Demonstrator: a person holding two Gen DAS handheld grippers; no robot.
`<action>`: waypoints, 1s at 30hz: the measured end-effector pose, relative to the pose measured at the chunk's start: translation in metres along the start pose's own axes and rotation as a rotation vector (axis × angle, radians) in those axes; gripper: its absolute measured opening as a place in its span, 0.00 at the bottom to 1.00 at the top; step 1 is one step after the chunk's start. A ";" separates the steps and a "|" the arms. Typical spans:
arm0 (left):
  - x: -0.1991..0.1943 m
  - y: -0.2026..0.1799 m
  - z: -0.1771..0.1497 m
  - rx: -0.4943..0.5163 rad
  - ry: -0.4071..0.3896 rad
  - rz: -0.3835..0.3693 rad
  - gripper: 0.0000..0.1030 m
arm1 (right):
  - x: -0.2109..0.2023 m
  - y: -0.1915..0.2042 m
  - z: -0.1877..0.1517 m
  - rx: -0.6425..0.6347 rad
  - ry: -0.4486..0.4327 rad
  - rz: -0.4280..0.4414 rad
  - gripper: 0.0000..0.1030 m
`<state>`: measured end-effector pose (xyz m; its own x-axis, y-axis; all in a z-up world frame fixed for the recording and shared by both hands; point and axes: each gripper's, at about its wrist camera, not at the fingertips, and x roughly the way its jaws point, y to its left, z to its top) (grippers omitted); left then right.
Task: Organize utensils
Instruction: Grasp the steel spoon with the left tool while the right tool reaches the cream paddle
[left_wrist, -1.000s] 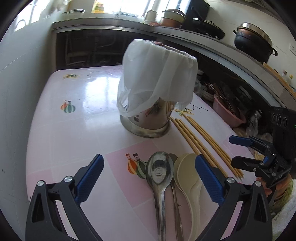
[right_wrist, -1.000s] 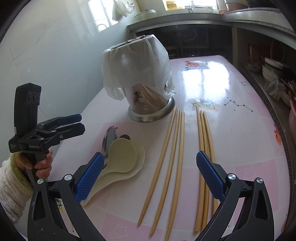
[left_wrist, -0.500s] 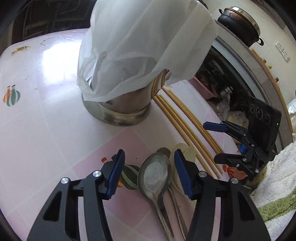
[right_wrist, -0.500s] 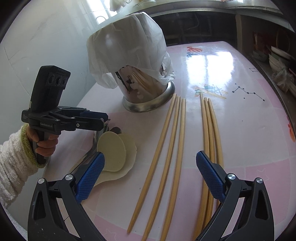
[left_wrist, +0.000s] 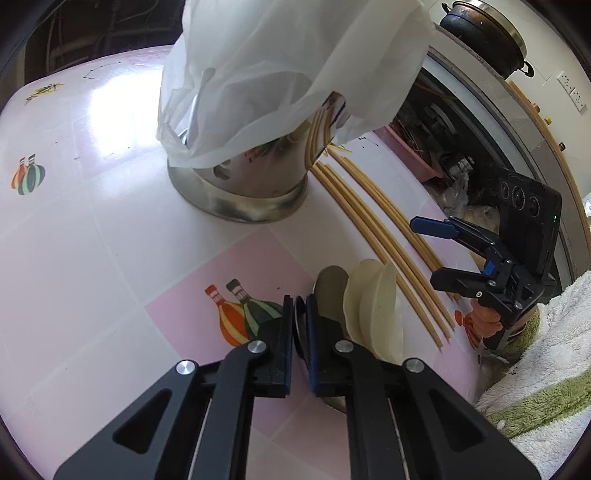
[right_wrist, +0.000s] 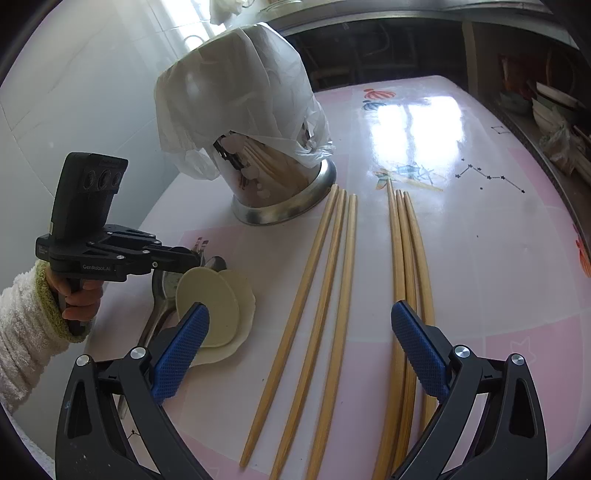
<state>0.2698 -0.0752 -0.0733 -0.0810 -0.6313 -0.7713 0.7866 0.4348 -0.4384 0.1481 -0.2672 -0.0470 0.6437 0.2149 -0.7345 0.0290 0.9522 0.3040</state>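
Spoon (left_wrist: 300, 325) edge sits between left fingers (left_wrist: 286, 332); right view hides it.

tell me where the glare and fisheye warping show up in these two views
Left wrist view: window glare whitens the table behind the bag-covered holder; dark corners, bowed table edge. Right wrist view: a bright window reflection at far right of the table; the chopsticks look bowed; both are sharp.
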 end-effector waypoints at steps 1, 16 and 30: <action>-0.004 0.000 -0.002 -0.005 -0.008 0.017 0.05 | -0.002 0.001 0.000 -0.004 -0.002 0.001 0.92; -0.071 -0.010 -0.049 -0.128 -0.194 0.237 0.04 | -0.024 0.040 0.002 -0.119 -0.050 0.120 0.75; -0.086 -0.014 -0.086 -0.181 -0.253 0.267 0.04 | -0.001 0.061 0.016 -0.221 0.053 0.175 0.44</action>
<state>0.2133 0.0287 -0.0406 0.2822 -0.6093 -0.7410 0.6372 0.6965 -0.3300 0.1609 -0.2128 -0.0180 0.5830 0.3852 -0.7153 -0.2498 0.9228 0.2934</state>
